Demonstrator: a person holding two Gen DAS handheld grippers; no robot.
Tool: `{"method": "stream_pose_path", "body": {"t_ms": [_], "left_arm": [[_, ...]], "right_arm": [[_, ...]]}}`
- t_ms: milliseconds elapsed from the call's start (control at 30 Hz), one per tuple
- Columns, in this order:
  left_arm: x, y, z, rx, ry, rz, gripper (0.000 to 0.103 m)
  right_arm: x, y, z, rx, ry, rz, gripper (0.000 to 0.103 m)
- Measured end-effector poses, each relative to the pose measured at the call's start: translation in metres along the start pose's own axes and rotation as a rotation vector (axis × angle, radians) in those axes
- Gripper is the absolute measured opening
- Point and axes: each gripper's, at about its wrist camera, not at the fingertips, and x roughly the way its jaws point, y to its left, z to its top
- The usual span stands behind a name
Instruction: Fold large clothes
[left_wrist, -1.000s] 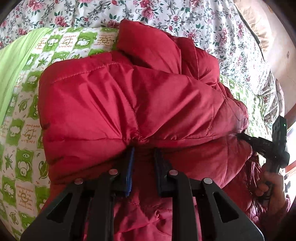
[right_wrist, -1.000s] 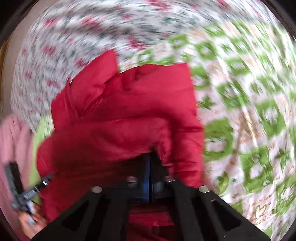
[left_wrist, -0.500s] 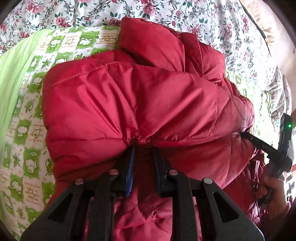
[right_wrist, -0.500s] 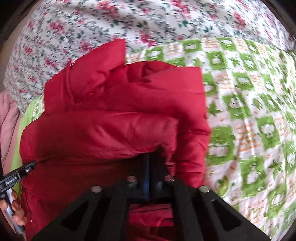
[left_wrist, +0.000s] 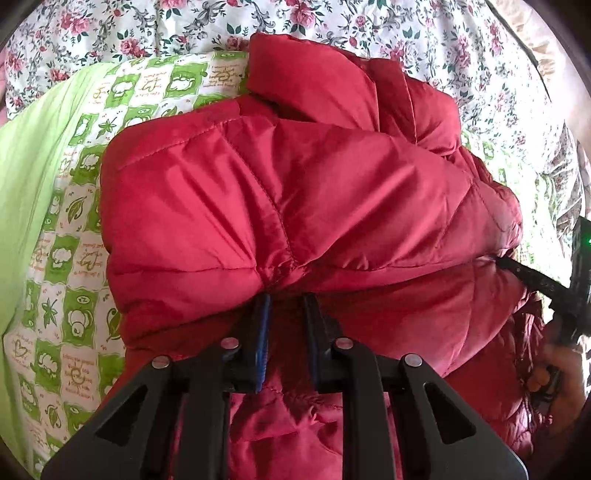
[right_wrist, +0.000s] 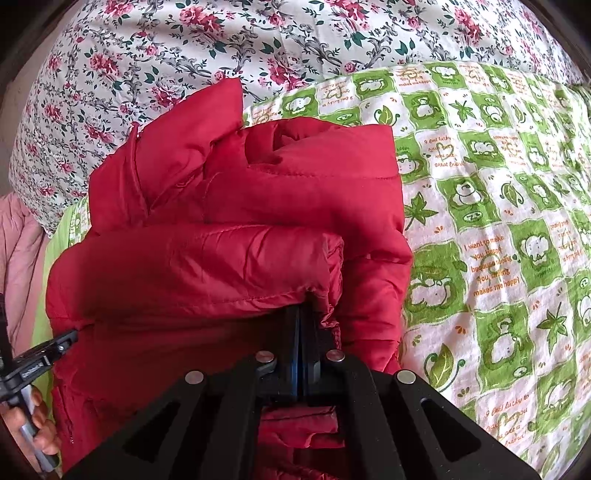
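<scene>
Your red puffy jacket (left_wrist: 295, 192) lies folded over itself on the green checked blanket (right_wrist: 498, 229) of the bed. Your left gripper (left_wrist: 284, 314) holds a bunched fold with fingers slightly apart; your right gripper (right_wrist: 300, 321) has fingers together, clamped on the hem.

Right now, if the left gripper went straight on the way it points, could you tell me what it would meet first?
The left gripper would likely press straight into the red puffer jacket: the folded quilted layer bulges directly over its fingertips.
</scene>
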Motion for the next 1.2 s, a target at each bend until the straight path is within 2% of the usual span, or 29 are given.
{"method": "stream_pose_path", "body": {"t_ms": [200,233,333,567,667,733,833,1067,1200], "left_arm": [[-0.001,-0.007,0.008,-0.003,0.015,0.024,0.016],[-0.002,-0.008,0.01,0.001,0.018,0.028,0.016],[-0.005,-0.006,0.011,-0.003,0.026,0.025,0.016],[-0.017,-0.002,0.003,-0.022,0.004,0.014,0.016],[-0.038,0.004,-0.007,-0.039,-0.029,-0.024,0.018],[-0.052,0.009,-0.017,-0.051,-0.047,-0.05,0.027],[-0.067,0.015,-0.033,-0.065,-0.059,-0.07,0.036],[-0.111,0.028,-0.08,-0.074,-0.089,-0.092,0.036],[-0.128,0.044,-0.116,-0.088,-0.08,-0.091,0.049]], "right_arm": [[-0.013,0.003,0.0,0.004,0.0,-0.017,0.0],[-0.018,0.005,-0.001,0.003,-0.007,-0.013,0.004],[-0.035,0.012,-0.005,-0.007,-0.033,0.001,0.009],[-0.08,0.02,-0.026,-0.005,-0.055,0.061,0.009],[-0.103,0.021,-0.037,-0.033,-0.064,0.073,0.017],[-0.119,0.019,-0.046,-0.043,-0.074,0.081,0.038],[-0.136,0.019,-0.058,-0.063,-0.08,0.092,0.04],[-0.163,0.011,-0.091,-0.07,-0.057,0.115,0.041],[-0.177,0.002,-0.111,-0.066,-0.045,0.119,0.048]]}}
